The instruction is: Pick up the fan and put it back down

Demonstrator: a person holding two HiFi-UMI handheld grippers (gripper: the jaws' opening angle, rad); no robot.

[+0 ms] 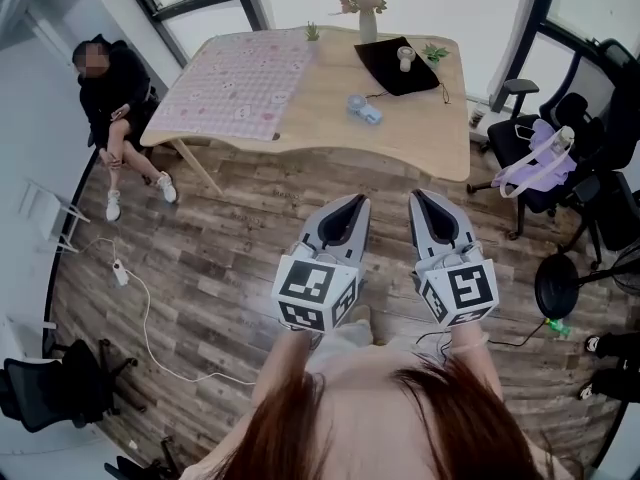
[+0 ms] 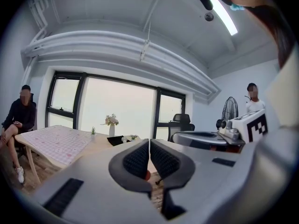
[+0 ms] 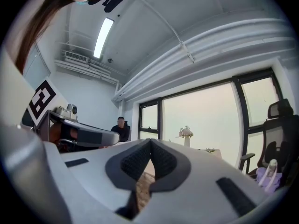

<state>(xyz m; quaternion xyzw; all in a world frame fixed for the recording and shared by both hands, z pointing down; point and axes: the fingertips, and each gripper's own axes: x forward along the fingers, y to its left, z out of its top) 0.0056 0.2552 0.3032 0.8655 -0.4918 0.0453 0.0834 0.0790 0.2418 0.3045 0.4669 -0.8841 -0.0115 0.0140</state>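
A small light-blue fan [image 1: 365, 110] lies on the wooden table [image 1: 400, 138], between a pink checked cloth [image 1: 240, 78] and a black cloth [image 1: 400, 68]. Both grippers hover side by side over the plank floor, short of the table's near edge and pointing toward it. The left gripper [image 1: 352, 200] is shut with nothing between its pads, as the left gripper view [image 2: 149, 141] also shows. The right gripper [image 1: 425, 196] is shut and empty too, its ribbed pads meeting at the tip [image 3: 150, 140]. The fan itself is hidden in both gripper views.
A person [image 1: 110, 88] sits left of the table; another person [image 2: 253, 99] stands by a tall fan [image 2: 230, 108]. Office chairs [image 1: 540, 158] and a black round stand [image 1: 555, 286] crowd the right. A white cable [image 1: 120, 273] trails on the floor. A vase [image 1: 367, 18] stands at the table's far edge.
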